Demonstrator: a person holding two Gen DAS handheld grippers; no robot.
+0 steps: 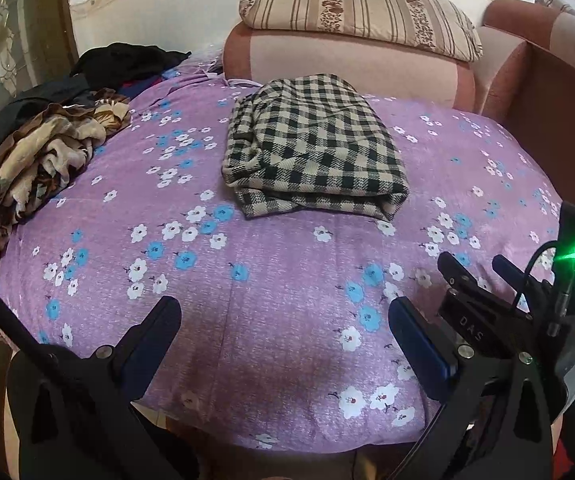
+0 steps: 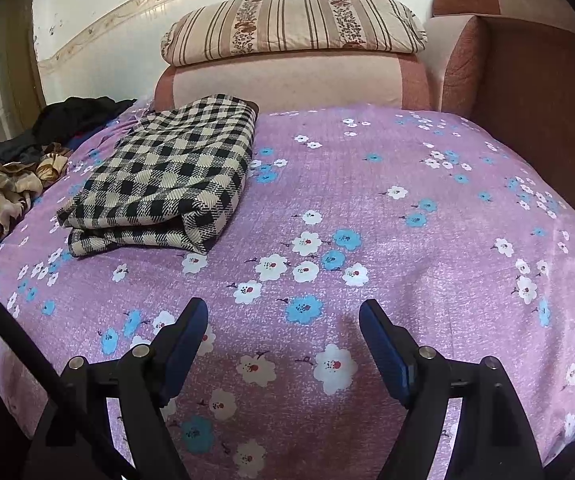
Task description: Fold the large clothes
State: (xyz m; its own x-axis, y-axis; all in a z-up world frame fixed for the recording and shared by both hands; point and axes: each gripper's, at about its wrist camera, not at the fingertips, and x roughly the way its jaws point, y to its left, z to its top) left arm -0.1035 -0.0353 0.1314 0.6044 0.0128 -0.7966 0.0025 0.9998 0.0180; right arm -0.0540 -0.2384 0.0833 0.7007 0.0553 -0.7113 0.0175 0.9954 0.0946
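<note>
A black-and-cream checked garment [image 1: 311,144] lies folded into a thick rectangle on the purple flowered bedspread [image 1: 247,280], toward the far middle. In the right wrist view it [image 2: 167,176] lies at the left. My left gripper [image 1: 283,312] is open and empty, low over the near part of the bed, well short of the garment. My right gripper [image 2: 283,316] is open and empty, also over the near bedspread [image 2: 407,240], to the right of the garment. The right gripper's body [image 1: 507,312] shows at the right edge of the left wrist view.
A heap of brown patterned cloth [image 1: 47,160] and dark clothes [image 1: 127,60] lies at the bed's left side. A striped pillow [image 1: 359,12] rests on a pink sofa [image 1: 347,64] behind the bed. A brown sofa arm [image 2: 527,100] stands at the right.
</note>
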